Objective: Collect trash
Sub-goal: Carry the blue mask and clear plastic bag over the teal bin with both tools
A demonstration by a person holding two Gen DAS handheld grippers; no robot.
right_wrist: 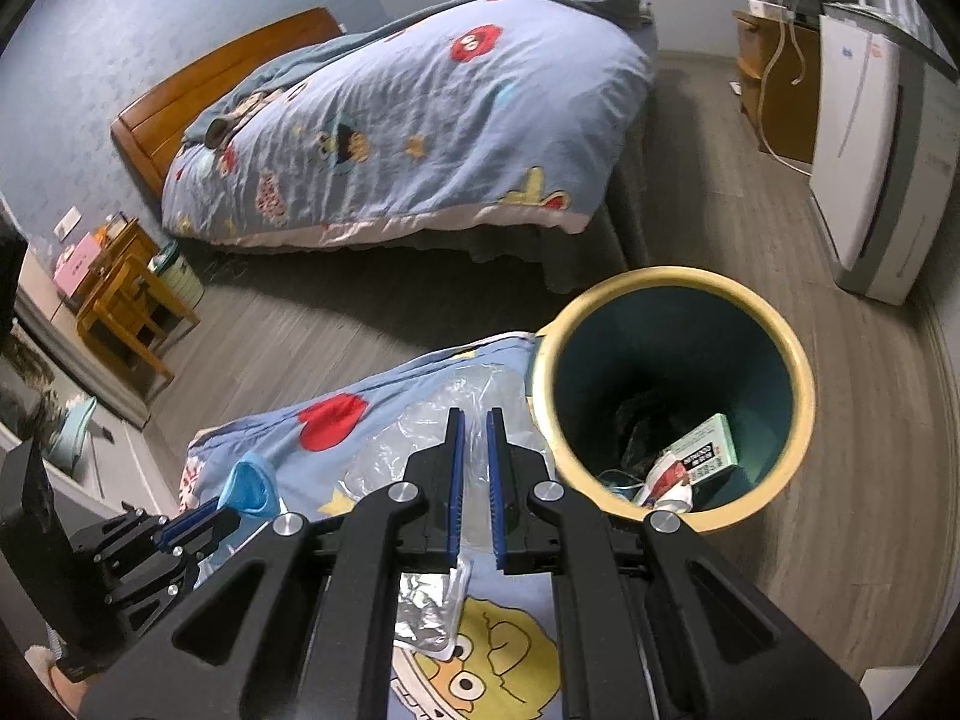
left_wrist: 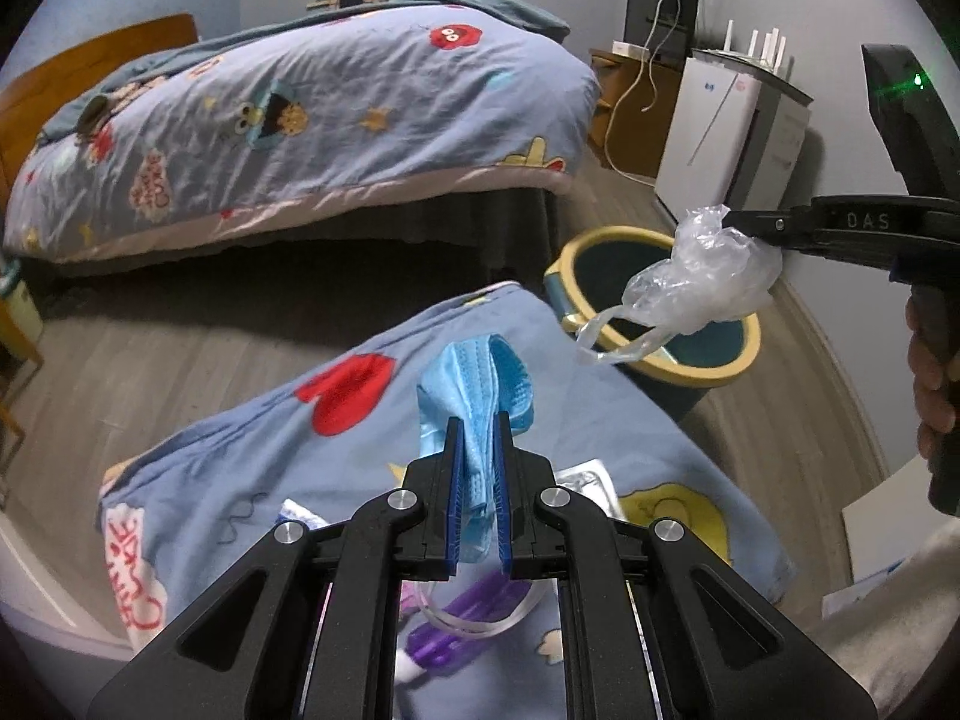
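My left claw [left_wrist: 479,420] pinches a blue face mask [left_wrist: 474,396] above the cartoon quilt [left_wrist: 240,480], clear of the litter beneath. My right claw [right_wrist: 474,417] clamps a crumpled clear plastic bag [left_wrist: 702,276] beside the yellow-rimmed bin [right_wrist: 804,372], ready for dropping in.

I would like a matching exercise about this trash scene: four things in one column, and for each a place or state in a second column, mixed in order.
Things:
1. blue face mask
2. clear plastic bag
3. small white and green box
4. crumpled foil wrapper

Places or states:
A. lies at the bottom of the trash bin
B. pinched in the left gripper
C. lies on the cartoon-print cover
D. hangs from the right gripper

Pairs: 1-B, 2-D, 3-A, 4-C
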